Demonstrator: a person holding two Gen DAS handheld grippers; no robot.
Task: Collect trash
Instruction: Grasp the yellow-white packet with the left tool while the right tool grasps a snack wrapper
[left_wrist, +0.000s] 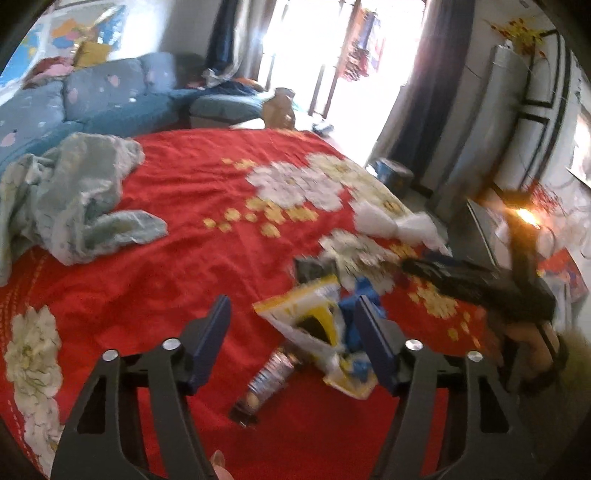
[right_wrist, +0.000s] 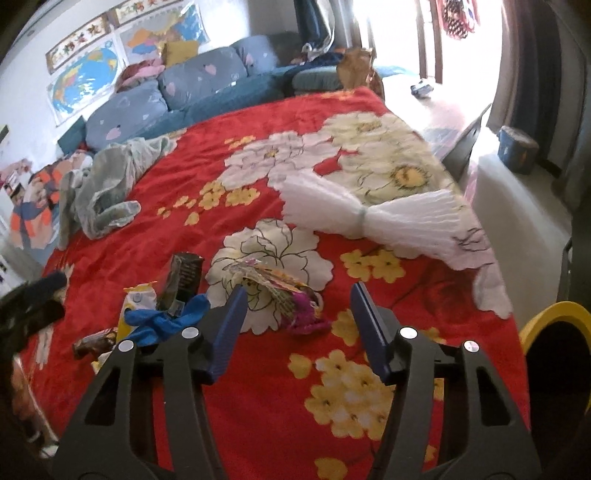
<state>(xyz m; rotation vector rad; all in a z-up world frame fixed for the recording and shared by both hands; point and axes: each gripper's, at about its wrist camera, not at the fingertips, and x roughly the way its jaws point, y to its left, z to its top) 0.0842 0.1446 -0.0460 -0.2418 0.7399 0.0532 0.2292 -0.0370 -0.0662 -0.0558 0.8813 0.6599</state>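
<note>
Trash lies on a red flowered blanket (left_wrist: 184, 206). In the left wrist view my left gripper (left_wrist: 291, 317) hangs open over a yellow-and-white wrapper (left_wrist: 303, 317). Its right finger covers part of a blue glove (left_wrist: 352, 319), and a silvery snack wrapper (left_wrist: 267, 376) lies just below. The pads press on nothing. In the right wrist view my right gripper (right_wrist: 298, 306) stands open around a crumpled purple-and-yellow wrapper (right_wrist: 291, 295) without touching it. To its left lie the blue glove (right_wrist: 166, 321), a dark packet (right_wrist: 184, 277) and the yellow-and-white wrapper (right_wrist: 138, 299).
A white pleated bag (right_wrist: 365, 218) lies near the blanket's right edge. A pale green cloth (left_wrist: 74, 199) is bunched at the far left. A yellow-rimmed bin (right_wrist: 554, 332) stands beside the bed at the right. A blue sofa (left_wrist: 92, 99) runs behind. The other gripper (left_wrist: 480, 288) shows blurred at the right.
</note>
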